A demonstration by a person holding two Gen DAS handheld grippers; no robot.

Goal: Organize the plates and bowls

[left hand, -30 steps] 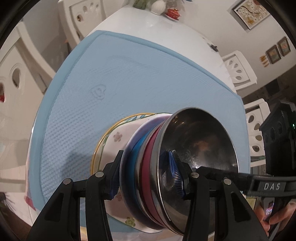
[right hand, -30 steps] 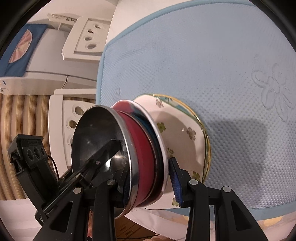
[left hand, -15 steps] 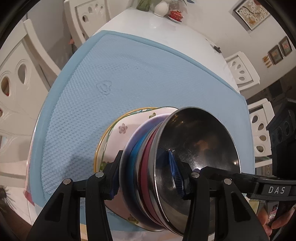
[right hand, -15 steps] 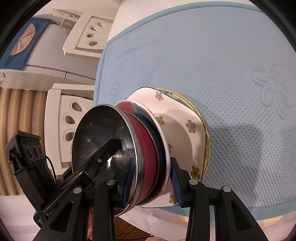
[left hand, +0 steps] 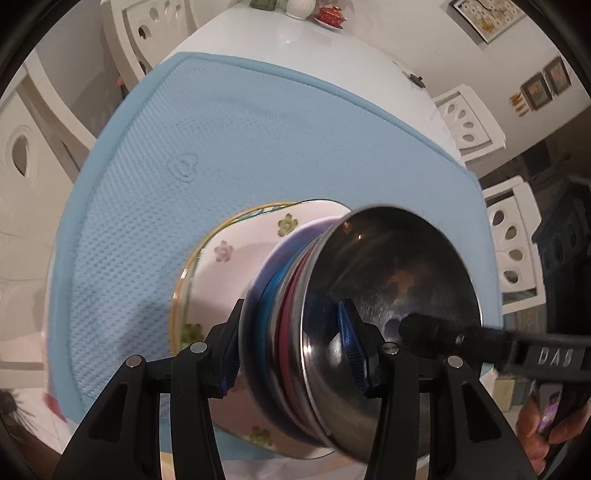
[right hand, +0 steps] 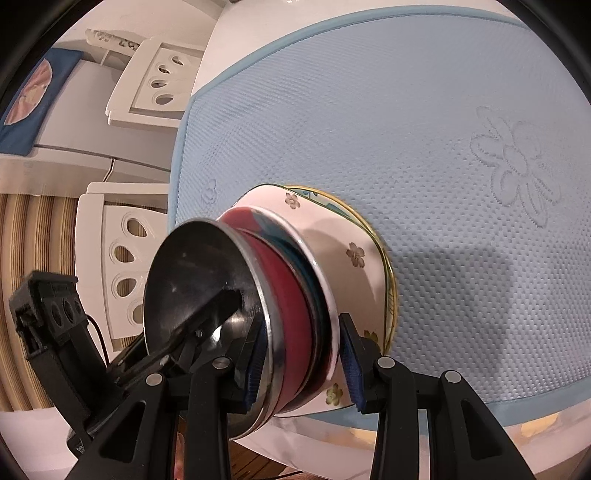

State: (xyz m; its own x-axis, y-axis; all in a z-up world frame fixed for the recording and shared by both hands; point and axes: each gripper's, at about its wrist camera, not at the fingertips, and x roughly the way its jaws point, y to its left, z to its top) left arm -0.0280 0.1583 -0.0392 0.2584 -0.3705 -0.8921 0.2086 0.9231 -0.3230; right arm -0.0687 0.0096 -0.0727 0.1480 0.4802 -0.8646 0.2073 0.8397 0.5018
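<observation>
A nested stack of bowls is gripped from both sides at once. Left gripper (left hand: 291, 354): fingers partly open and pressed on the stack, one pad inside the steel bowl (left hand: 399, 280), the other on the outside of the nested rims. Right gripper (right hand: 303, 360): same arrangement on the opposite side, partly open, one pad inside the steel bowl (right hand: 192, 280), the other against the white flowered bowl (right hand: 343, 236).

Stack order, top to bottom: steel bowl, red bowl (right hand: 284, 291), blue bowl (left hand: 275, 291), then the white flowered bowl (left hand: 236, 258). A thin pale rim between blue and white is seen, possibly another dish; blur prevents a firm call.

The stack is seated on a plate with a yellow rim (right hand: 384, 258), edge only visible, near the close edge of the light blue placemat (left hand: 229, 129) on the white table (left hand: 295, 40). Whether the stack is lifted clear of the plate cannot be told.

White chairs (left hand: 469, 118) are placed around the table. Small ornaments (left hand: 328, 14) are seen at the far end. A person's hand (left hand: 543, 417) is visible on the right gripper's handle.
</observation>
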